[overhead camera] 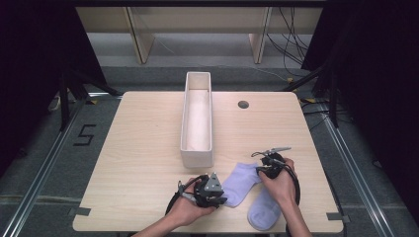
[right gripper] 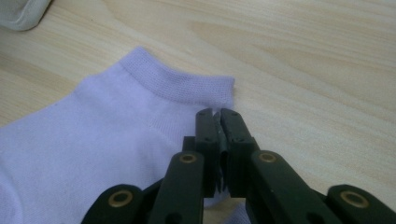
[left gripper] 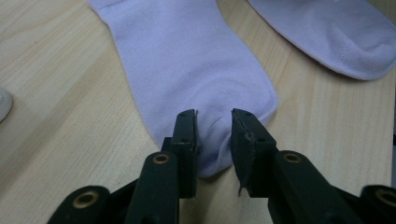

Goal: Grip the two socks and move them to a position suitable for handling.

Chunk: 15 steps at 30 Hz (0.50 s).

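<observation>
Left tool (left gripper: pixel 214 122) straddles the toe end of a pale lilac sock (left gripper: pixel 196 70) lying flat on the table (overhead camera: pixel 143 163), its jaws set either side of the fabric with a gap between them; the pads do not look pressed onto the cloth, so the toe is bracketed rather than pinched. Right tool (right gripper: pixel 217 116), farther right, has its jaws pressed together on the sock's cuff edge, a sliver of fabric caught between the tips just behind the ribbed band. From above, the left tool (overhead camera: pixel 211 190) and right tool (overhead camera: pixel 269 165) sit at the two ends of the same sock (overhead camera: pixel 239 185), near the front edge of the table, right of centre. A second sock (overhead camera: pixel 264 212) of the same colour lies just beside it, nearer still and to the right, under the right wrist. A long white tray (overhead camera: pixel 197 116) stands upright in the middle of the table, running away toward the far side, just beyond the socks.

Light and limp, the sock would likely sag and fold as soon as one end is lifted, and thin knit can slip from a shallow bite. The ribbed cuff and the doubled toe seam look like the firmest places to take hold; a deeper pinch at the toe seems called for before any lift.
</observation>
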Available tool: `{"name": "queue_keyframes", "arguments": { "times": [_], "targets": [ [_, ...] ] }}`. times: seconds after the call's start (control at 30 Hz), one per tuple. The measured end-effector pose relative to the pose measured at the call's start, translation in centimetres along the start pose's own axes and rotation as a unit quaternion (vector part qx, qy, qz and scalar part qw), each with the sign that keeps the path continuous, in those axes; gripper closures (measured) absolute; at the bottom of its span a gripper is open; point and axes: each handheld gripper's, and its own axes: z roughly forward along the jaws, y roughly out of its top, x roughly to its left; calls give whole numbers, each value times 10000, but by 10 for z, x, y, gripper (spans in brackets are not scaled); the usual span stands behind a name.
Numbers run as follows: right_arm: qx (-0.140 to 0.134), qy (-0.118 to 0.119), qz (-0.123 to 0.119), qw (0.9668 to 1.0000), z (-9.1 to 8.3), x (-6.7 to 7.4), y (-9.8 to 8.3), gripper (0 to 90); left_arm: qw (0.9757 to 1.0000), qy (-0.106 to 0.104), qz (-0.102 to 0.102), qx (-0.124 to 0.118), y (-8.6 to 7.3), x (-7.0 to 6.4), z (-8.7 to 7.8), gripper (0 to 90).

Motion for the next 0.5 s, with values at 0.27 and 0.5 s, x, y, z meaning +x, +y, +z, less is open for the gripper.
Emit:
{"name": "queue_keyframes", "arguments": {
  "times": [0.27,0.5],
  "targets": [
    [32,3,12,10000,0,1,1,879,9999,-71,135,19,1,-2,2,862],
    [68,-30,124,9999,0,1,1,886,9999,-51,160,-33,1,3,-3,878]
  ]
}}
